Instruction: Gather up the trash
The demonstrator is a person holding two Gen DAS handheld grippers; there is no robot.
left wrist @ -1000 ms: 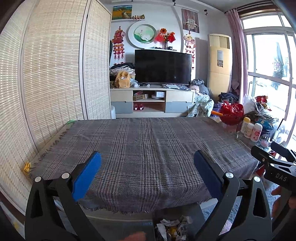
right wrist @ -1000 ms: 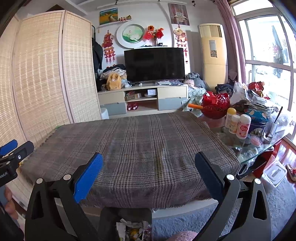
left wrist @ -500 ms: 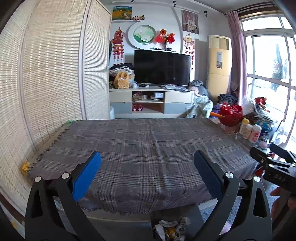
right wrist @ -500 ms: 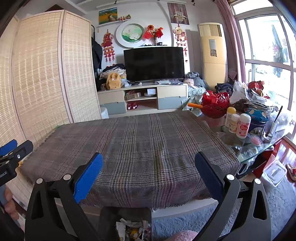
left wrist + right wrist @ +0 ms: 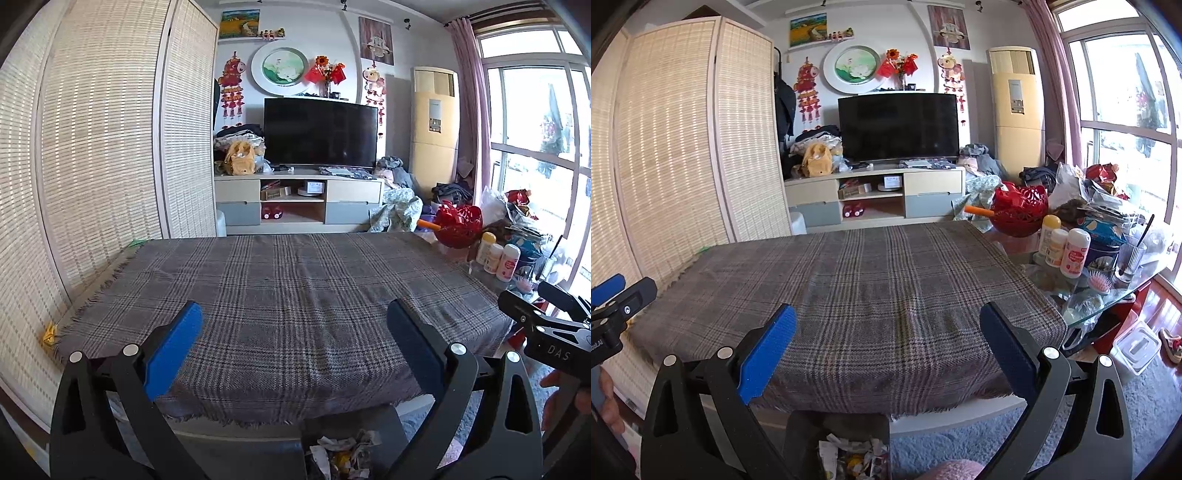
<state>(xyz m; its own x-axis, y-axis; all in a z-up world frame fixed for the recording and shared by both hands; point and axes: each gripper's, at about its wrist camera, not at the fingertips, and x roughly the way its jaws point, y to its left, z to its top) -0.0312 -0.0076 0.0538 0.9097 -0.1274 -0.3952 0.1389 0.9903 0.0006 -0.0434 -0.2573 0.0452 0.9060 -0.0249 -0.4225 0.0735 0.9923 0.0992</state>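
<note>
Left gripper: blue-padded fingers spread wide, nothing between them, raised over the near edge of the table.

Right gripper: same stance, fingers wide apart, nothing held.

Bin: dark, open-topped, at 6 o'clock below both grippers, tucked against the table's near side; seen from the right wrist at.

Trash: crumpled white paper with yellow scraps, heaped inside the bin; also seen at. Judged light, soft, crushable, not fragile; likely to spring back and shed small bits. Best taken at a bulky fold of the crumple, pads closing across the thickest wad, not on a loose corner.

Plaid tablecloth: grey check, fringed, bare of litter from 9 through 3 o'clock.

Lidded bottles: white and yellow, at 2 o'clock on the glass side table, beside a red openwork basket. Not evidently trash.

Television: at 12 o'clock, far wall.

Task judged largely complete.
</note>
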